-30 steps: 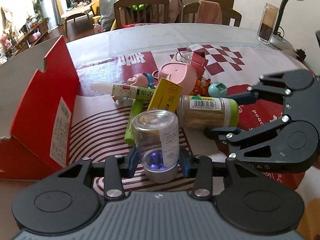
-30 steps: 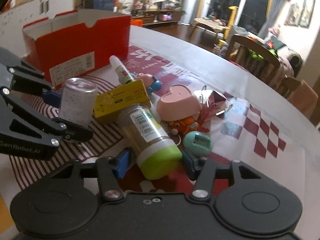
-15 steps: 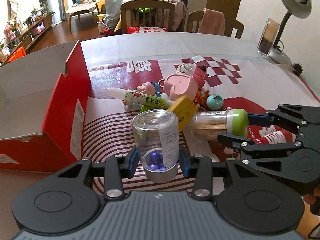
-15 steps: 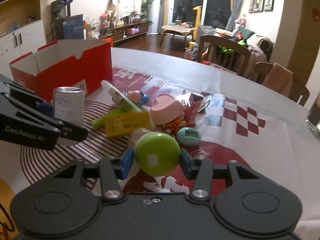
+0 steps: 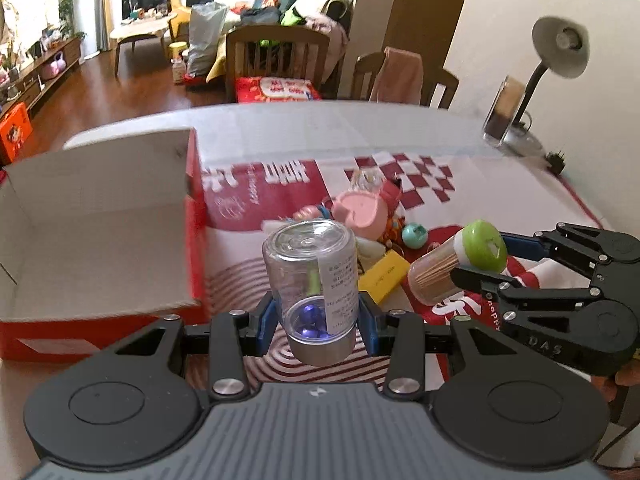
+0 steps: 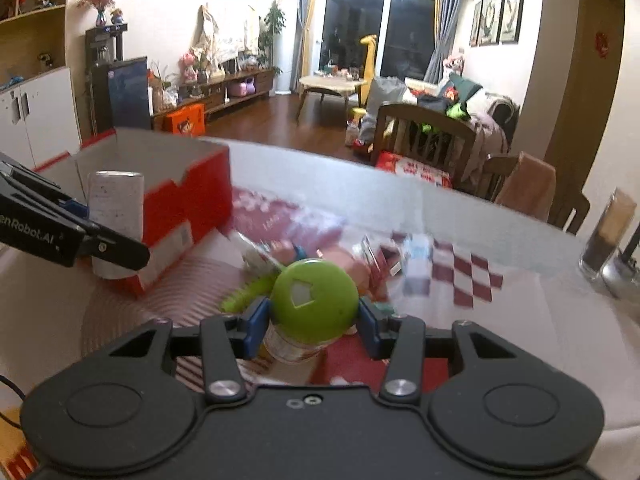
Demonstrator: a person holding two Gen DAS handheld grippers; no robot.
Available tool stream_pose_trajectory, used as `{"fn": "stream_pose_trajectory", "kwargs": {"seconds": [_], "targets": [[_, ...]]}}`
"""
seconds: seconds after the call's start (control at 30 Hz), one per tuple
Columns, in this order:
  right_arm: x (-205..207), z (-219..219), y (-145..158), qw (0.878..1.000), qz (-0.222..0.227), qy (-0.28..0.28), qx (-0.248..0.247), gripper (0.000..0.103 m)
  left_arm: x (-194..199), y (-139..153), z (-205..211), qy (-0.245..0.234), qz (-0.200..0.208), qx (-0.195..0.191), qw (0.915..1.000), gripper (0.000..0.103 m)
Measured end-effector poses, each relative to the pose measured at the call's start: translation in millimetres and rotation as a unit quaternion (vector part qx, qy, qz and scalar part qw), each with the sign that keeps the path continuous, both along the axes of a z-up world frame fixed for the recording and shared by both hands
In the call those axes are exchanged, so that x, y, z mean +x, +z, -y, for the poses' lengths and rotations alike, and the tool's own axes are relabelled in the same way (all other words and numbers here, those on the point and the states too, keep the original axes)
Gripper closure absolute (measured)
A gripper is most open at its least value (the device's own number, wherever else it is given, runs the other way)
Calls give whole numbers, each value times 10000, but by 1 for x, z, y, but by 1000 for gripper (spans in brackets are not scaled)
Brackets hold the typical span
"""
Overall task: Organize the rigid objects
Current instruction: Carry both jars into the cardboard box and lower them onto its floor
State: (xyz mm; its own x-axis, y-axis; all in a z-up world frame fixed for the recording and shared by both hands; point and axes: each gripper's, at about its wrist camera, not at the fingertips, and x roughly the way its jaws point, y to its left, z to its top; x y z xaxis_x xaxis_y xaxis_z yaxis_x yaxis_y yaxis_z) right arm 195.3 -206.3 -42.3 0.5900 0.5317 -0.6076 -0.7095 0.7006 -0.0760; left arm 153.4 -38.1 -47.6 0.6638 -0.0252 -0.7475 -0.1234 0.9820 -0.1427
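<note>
My left gripper (image 5: 316,320) is shut on a clear jar (image 5: 312,272) with blue beads at its bottom, held upright above the striped mat. The right wrist view shows this jar (image 6: 116,208) in the left gripper (image 6: 112,232), beside the open red box (image 6: 188,200). My right gripper (image 6: 314,320) is shut on a toothpick jar with a green lid (image 6: 314,296), lid end toward the camera. In the left wrist view the toothpick jar (image 5: 440,276) hangs tilted in the right gripper (image 5: 480,254), over the pile. The red box (image 5: 196,208) stands open on the left.
On the table lie a pink heart container (image 5: 360,210), a yellow box (image 5: 384,276), a teal egg-shaped toy (image 5: 414,235) and other small toys. A desk lamp (image 5: 560,48) and a glass (image 5: 502,116) stand at the far right. Chairs (image 5: 276,60) line the far edge.
Both grippers have risen, each lifting its jar off the table. The toothpick jar went from lying in the pile to hanging tilted in the air. The red box's inside has come into view.
</note>
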Motion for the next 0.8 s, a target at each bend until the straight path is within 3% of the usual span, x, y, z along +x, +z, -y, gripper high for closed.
{"fn": "stream_pose_trajectory", "kwargs": {"seconds": [0.47,0.8], "targets": [[-23,-113,61,9971,485,405,423,56,-25,41,-122,255,90,370,9990,62],[-25,-202,36,9964,283,795,-22,56,-10,21,-200,388,-378,735,9958,62]]}}
